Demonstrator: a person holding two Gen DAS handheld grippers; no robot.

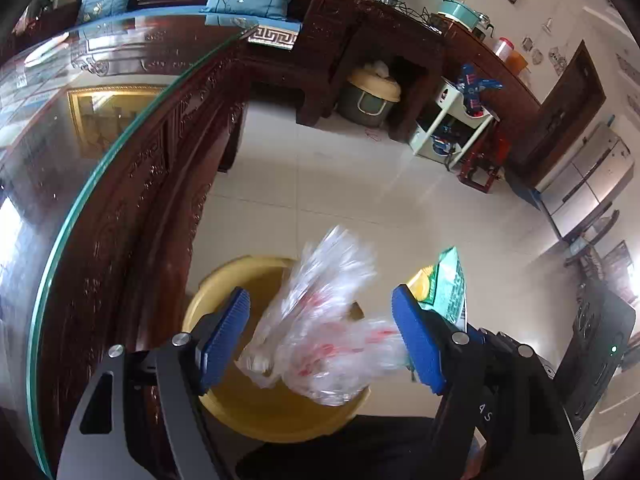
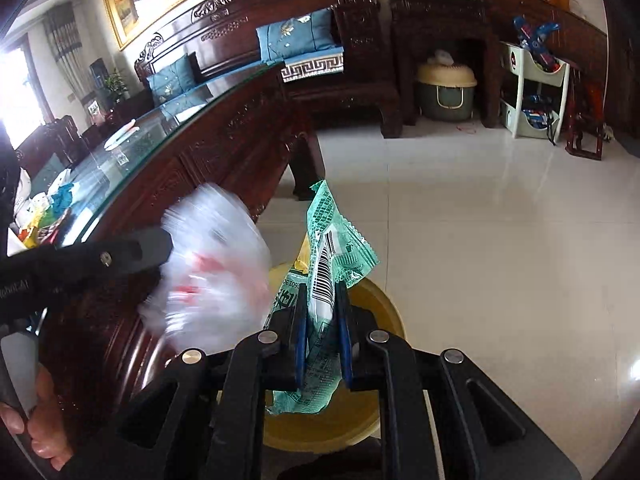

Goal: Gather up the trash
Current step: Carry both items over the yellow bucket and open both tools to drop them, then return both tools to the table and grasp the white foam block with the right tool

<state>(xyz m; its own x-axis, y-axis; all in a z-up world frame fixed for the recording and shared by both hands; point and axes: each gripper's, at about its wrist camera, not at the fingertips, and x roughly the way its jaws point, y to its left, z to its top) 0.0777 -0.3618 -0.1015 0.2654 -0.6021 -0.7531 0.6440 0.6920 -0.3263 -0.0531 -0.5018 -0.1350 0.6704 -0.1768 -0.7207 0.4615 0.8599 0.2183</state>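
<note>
My left gripper (image 1: 320, 336) is open above a yellow basin (image 1: 256, 408) on the floor. A clear plastic bag with red print (image 1: 320, 320) is blurred between and below its fingers, loose from the pads, over the basin. My right gripper (image 2: 323, 328) is shut on a green snack wrapper (image 2: 332, 248) and holds it above the same basin (image 2: 376, 308). The wrapper also shows in the left wrist view (image 1: 448, 284) just right of the left gripper. The bag (image 2: 212, 272) hangs blurred to the wrapper's left, by the left gripper's finger (image 2: 136, 252).
A carved dark wood table with a glass top (image 1: 80, 200) stands close on the left; more trash lies on it (image 2: 52, 208). A wooden sofa with blue cushions (image 2: 296, 36), a lidded green bin (image 2: 446, 84) and a white rack (image 2: 532, 92) stand across the tiled floor (image 2: 480, 220).
</note>
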